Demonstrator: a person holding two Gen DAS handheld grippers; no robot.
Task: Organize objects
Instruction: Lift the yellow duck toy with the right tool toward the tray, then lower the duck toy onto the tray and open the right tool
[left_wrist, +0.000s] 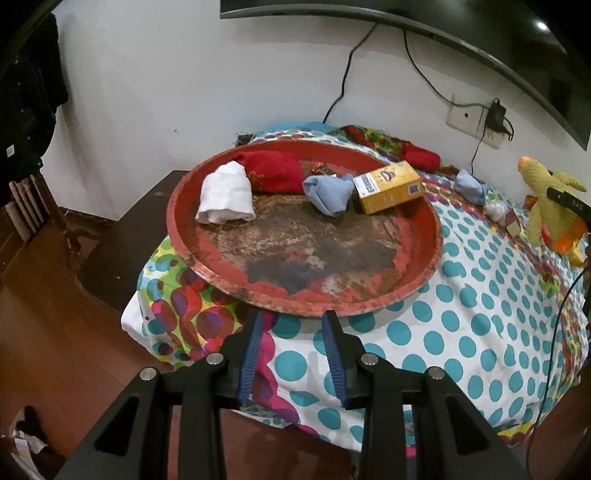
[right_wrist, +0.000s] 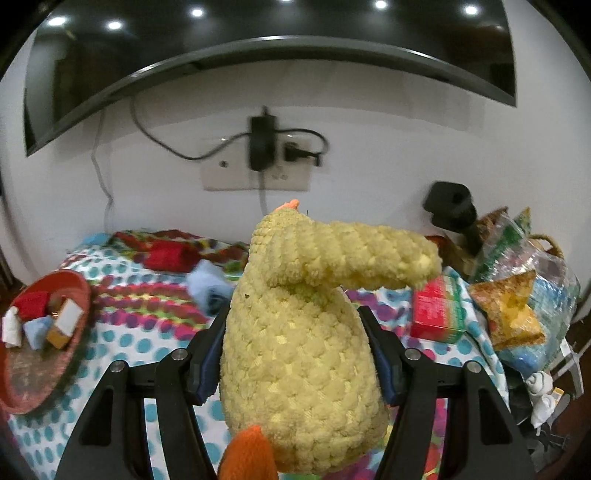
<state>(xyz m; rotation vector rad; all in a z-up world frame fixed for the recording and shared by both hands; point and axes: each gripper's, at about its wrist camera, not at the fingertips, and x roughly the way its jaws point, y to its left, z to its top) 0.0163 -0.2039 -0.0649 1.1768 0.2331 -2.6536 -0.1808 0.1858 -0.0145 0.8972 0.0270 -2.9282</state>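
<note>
A worn red round tray (left_wrist: 295, 295) lies on the dotted bedspread (left_wrist: 461, 332). It holds a white cloth roll (left_wrist: 227, 195), a red cloth (left_wrist: 275, 171), a blue cloth bundle (left_wrist: 328, 194) and a yellow box (left_wrist: 389, 186). My left gripper (left_wrist: 293, 321) is open and empty, just short of the tray's near rim. My right gripper (right_wrist: 295, 332) is shut on a yellow crocheted duck toy (right_wrist: 303, 350), held above the bed; the toy also shows at the right edge of the left wrist view (left_wrist: 546, 206). The tray appears at the far left of the right wrist view (right_wrist: 44, 350).
Loose on the bed are a second blue bundle (left_wrist: 471, 186), a red cloth (left_wrist: 421, 155), a red-green box (right_wrist: 437, 314) and snack bags (right_wrist: 509, 306). A wall socket with charger (right_wrist: 262, 147) and a TV (right_wrist: 258, 37) are behind. Wooden floor (left_wrist: 55, 314) lies left.
</note>
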